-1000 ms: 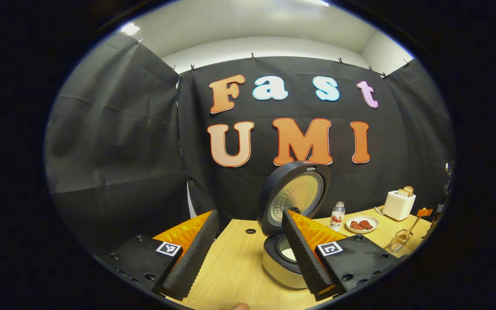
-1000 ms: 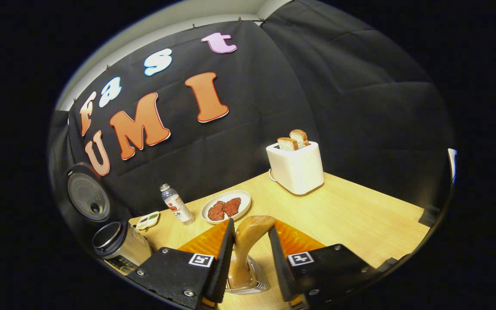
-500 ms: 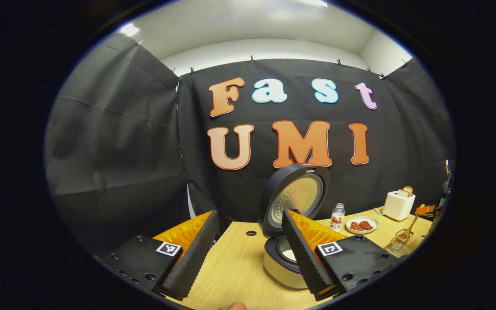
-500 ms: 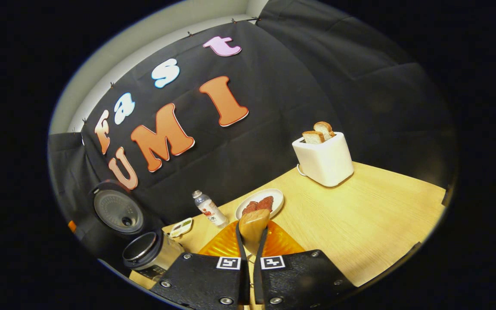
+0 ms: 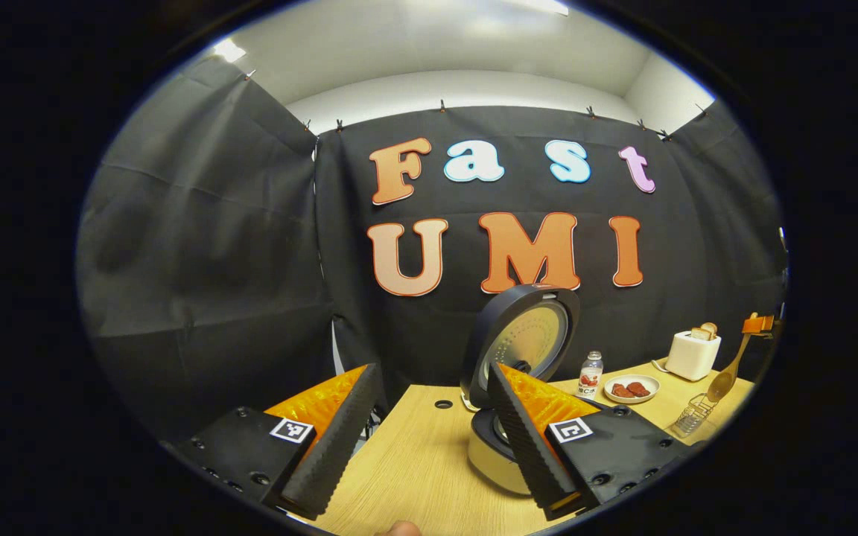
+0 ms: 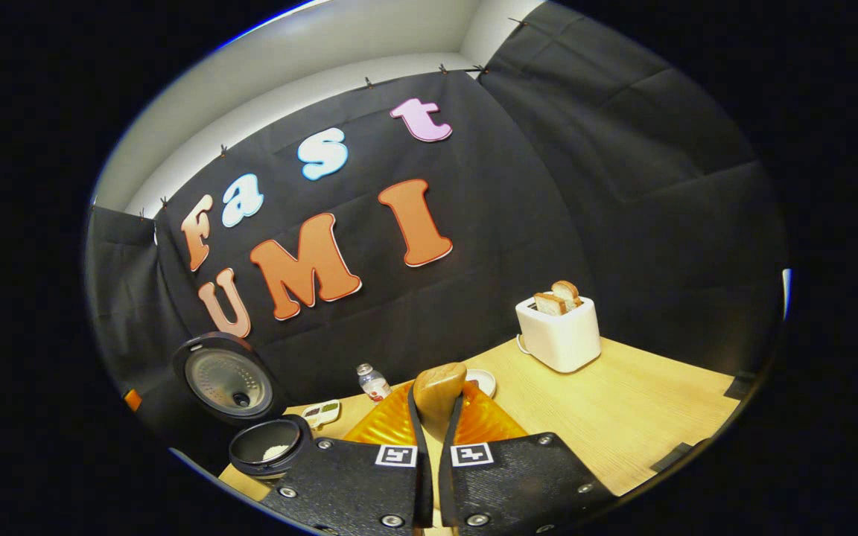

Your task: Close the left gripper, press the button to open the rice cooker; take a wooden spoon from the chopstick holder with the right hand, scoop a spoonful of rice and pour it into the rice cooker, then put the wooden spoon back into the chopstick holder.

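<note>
Open dark-lidded cream rice cooker (image 6: 265, 447) holds a little white rice; one pale wooden spoon (image 6: 438, 391), bowl hanging over the wire chopstick holder (image 5: 691, 423) at far right, pinched in right gripper (image 6: 436, 439); left gripper (image 5: 429, 417) spread, empty; white toaster (image 6: 559, 335) holds two bread slices.

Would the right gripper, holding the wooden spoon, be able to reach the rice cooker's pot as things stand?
Probably yes: the right gripper grips the wooden spoon, the rice cooker has its lid raised, and nothing blocks the pot.
</note>
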